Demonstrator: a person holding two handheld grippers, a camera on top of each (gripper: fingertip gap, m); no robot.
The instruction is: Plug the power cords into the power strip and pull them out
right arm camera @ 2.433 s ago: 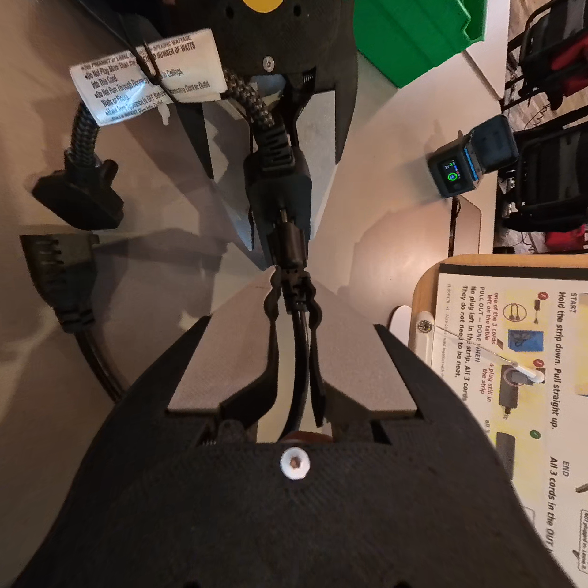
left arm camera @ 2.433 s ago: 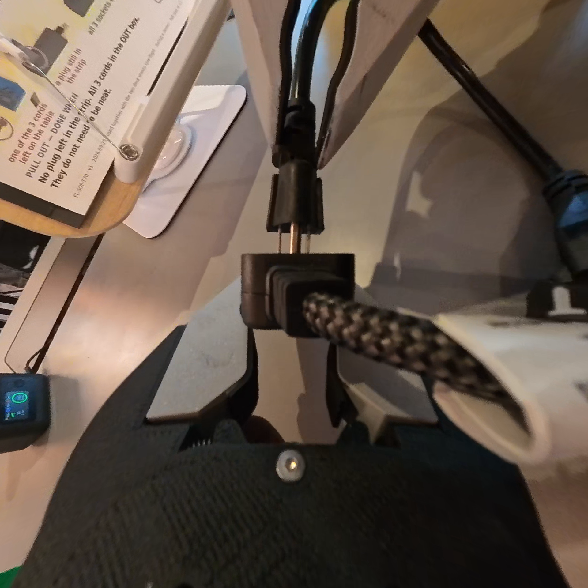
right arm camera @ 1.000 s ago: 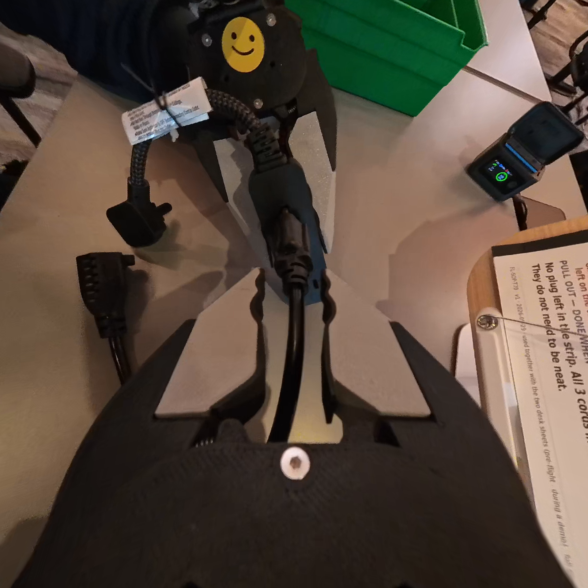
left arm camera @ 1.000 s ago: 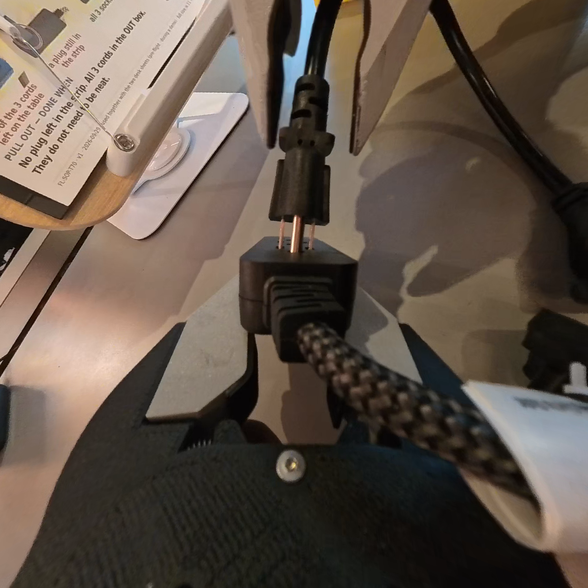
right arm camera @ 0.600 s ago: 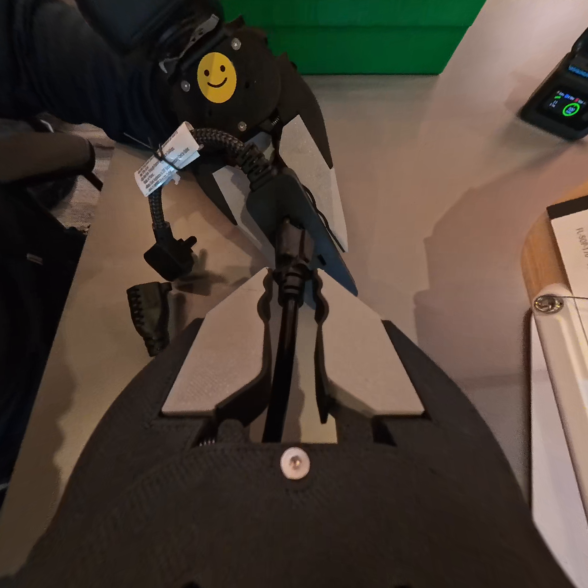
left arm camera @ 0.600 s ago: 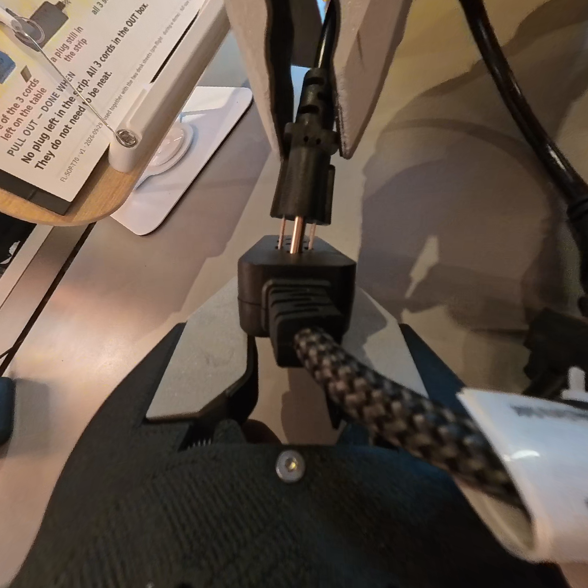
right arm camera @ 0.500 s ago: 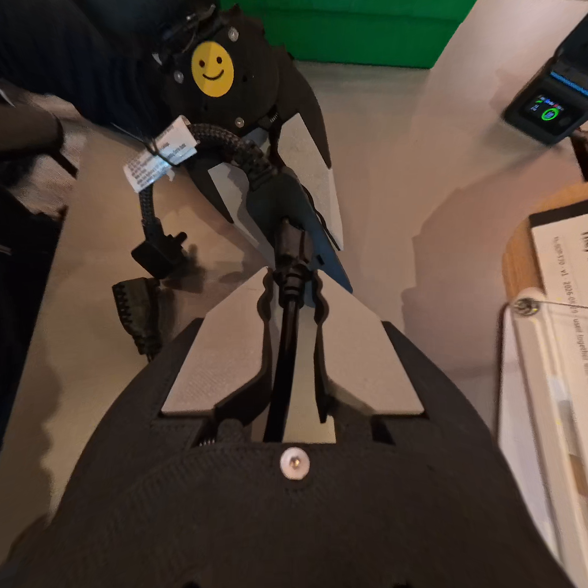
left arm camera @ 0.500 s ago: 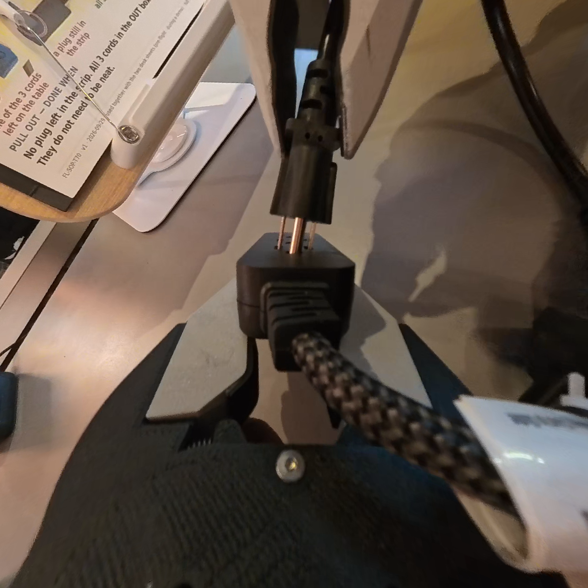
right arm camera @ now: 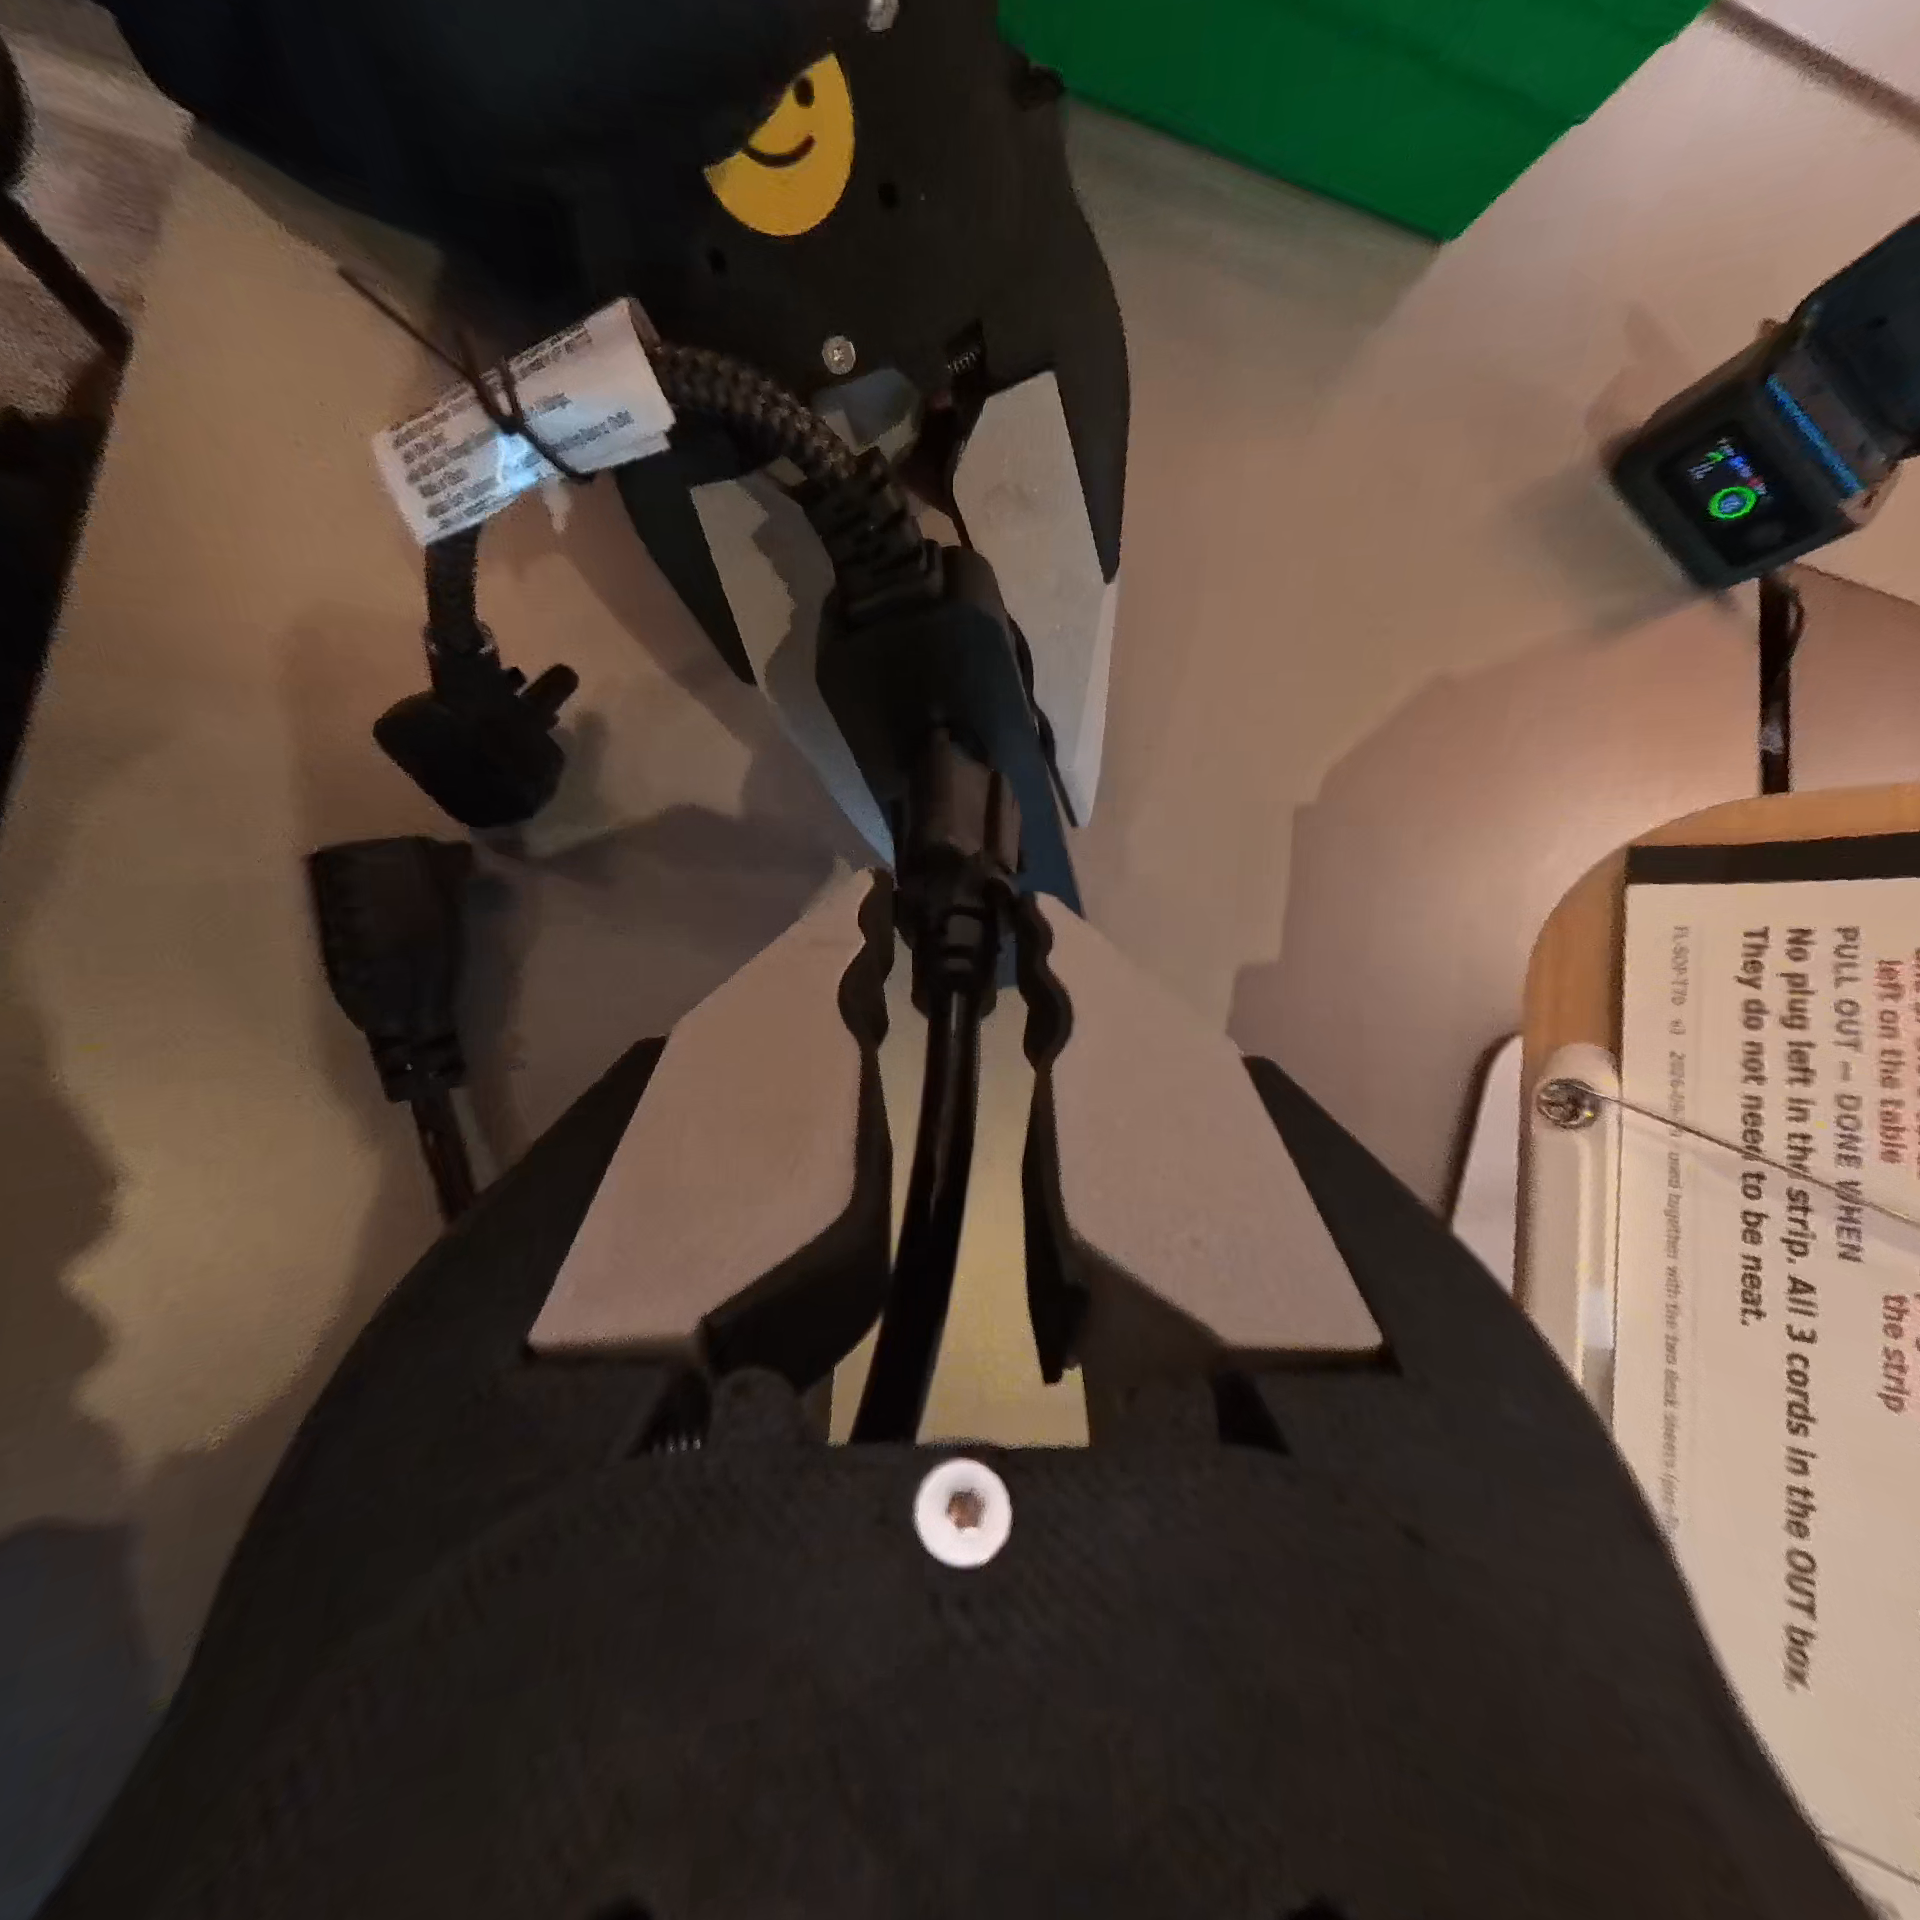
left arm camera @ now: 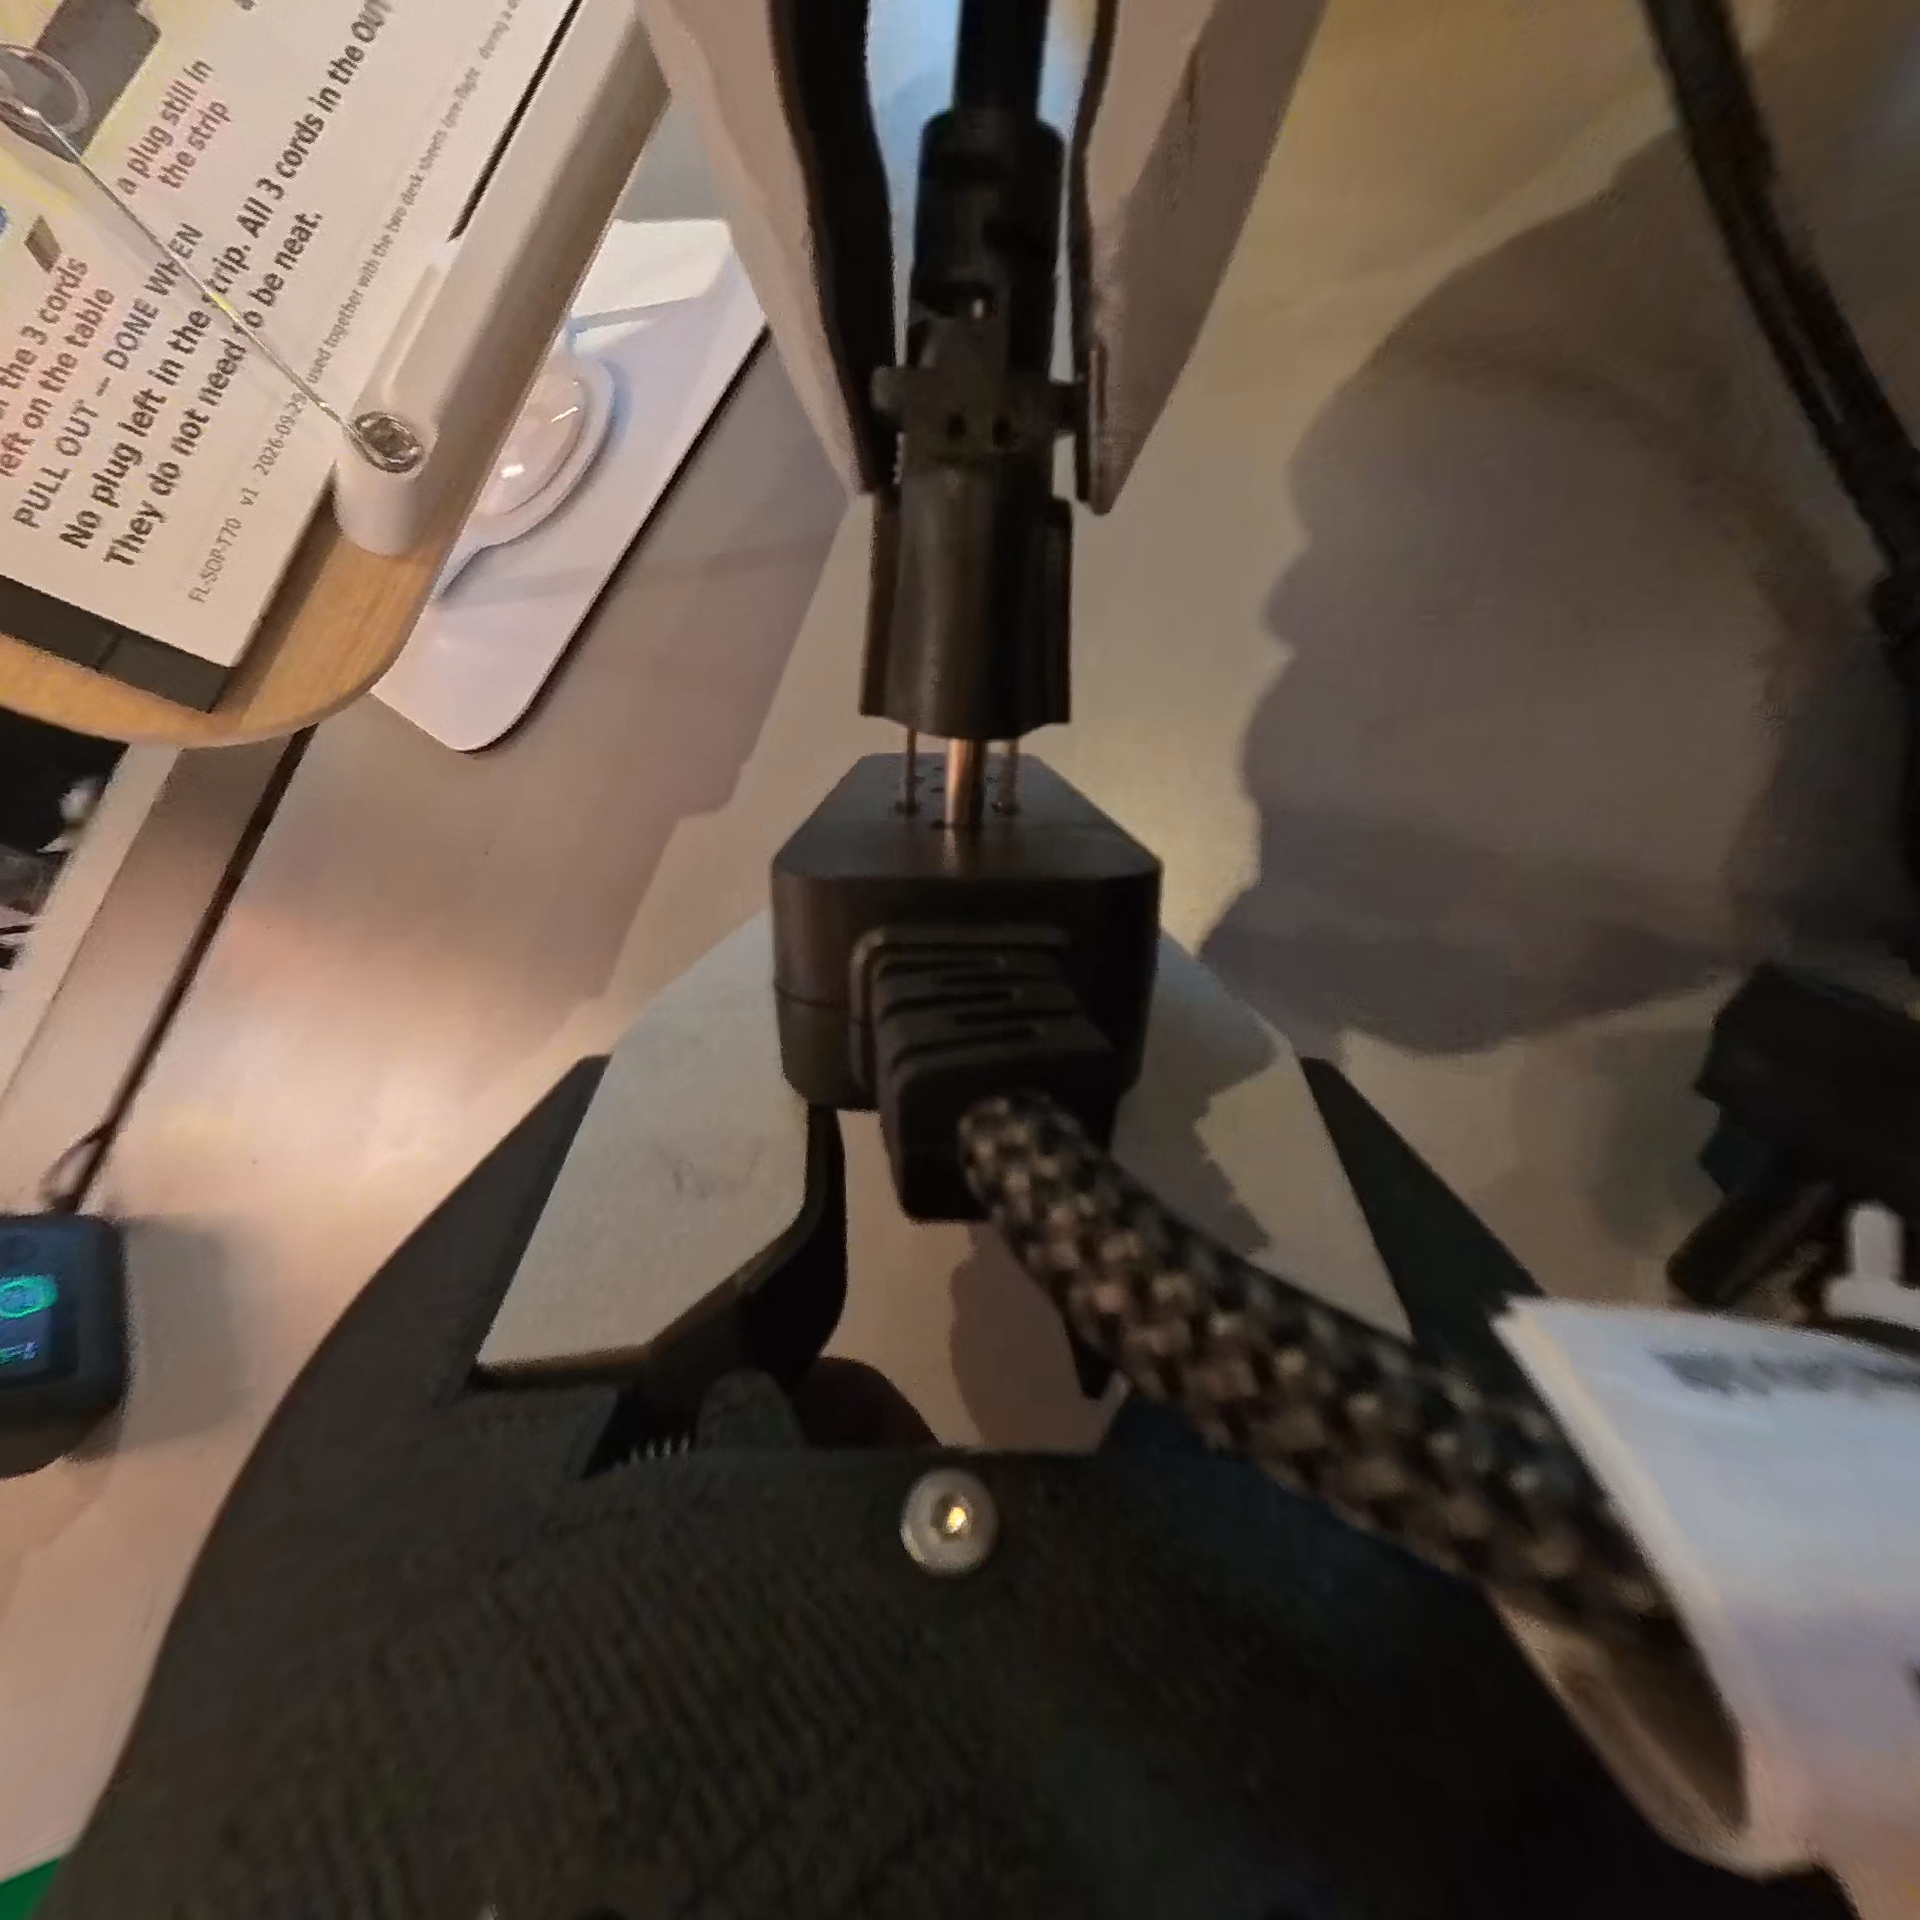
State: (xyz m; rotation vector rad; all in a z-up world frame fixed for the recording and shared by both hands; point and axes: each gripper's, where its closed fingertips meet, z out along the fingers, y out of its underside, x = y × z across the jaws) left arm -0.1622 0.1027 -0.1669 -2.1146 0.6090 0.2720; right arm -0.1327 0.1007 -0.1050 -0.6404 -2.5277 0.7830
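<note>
Beige worktop (right arm camera: 1351, 727) carries both grippers, meeting over its middle. Left gripper (left arm camera: 961, 997) clamps the black power strip (left arm camera: 961, 914); right gripper (right arm camera: 956, 935) is clenched on a black plug (left arm camera: 966, 582), its 3 prongs partly seated in the strip. Another black plug (right arm camera: 468, 738) lies near the worktop's left edge.

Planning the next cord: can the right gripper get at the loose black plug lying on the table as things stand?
Probably not yet. The right gripper is shut on the black plug half-seated in the power strip. The loose plug lies unobstructed on the table.
</note>
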